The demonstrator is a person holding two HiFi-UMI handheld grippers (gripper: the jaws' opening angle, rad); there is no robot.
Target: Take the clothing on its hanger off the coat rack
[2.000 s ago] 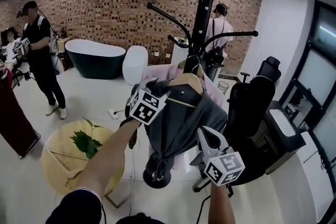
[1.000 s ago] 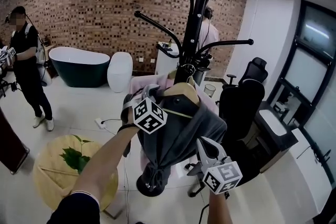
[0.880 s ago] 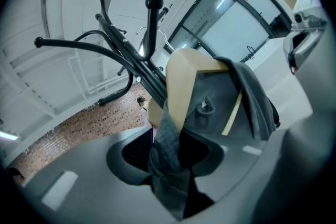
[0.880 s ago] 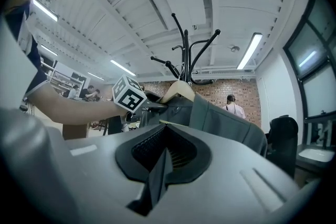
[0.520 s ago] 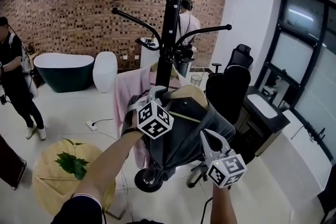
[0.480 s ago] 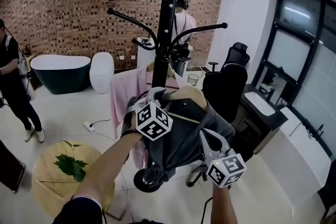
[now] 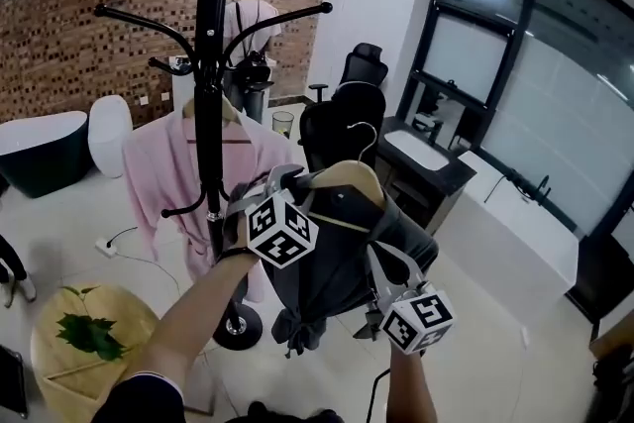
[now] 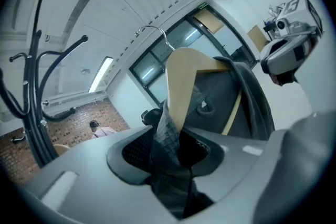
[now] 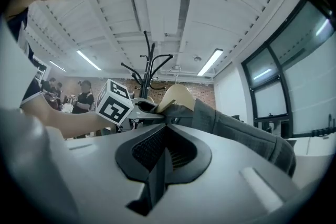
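A grey garment hangs on a wooden hanger whose wire hook is free in the air, to the right of the black coat rack. My left gripper is shut on the hanger's left shoulder and the cloth over it; the left gripper view shows the grey cloth pinched against the wooden arm. My right gripper sits under the garment's right side, jaws together with nothing seen between them. A pink garment stays on the rack.
Black office chairs stand behind the garment. A person stands with their back turned beyond the rack. A round yellow table with a plant is at lower left, a dark bathtub at far left, a white counter at right.
The grey garment on its hanger has come away from the rack and now hangs to its right, hook free. The view has swung right. The right gripper has stayed under the garment.
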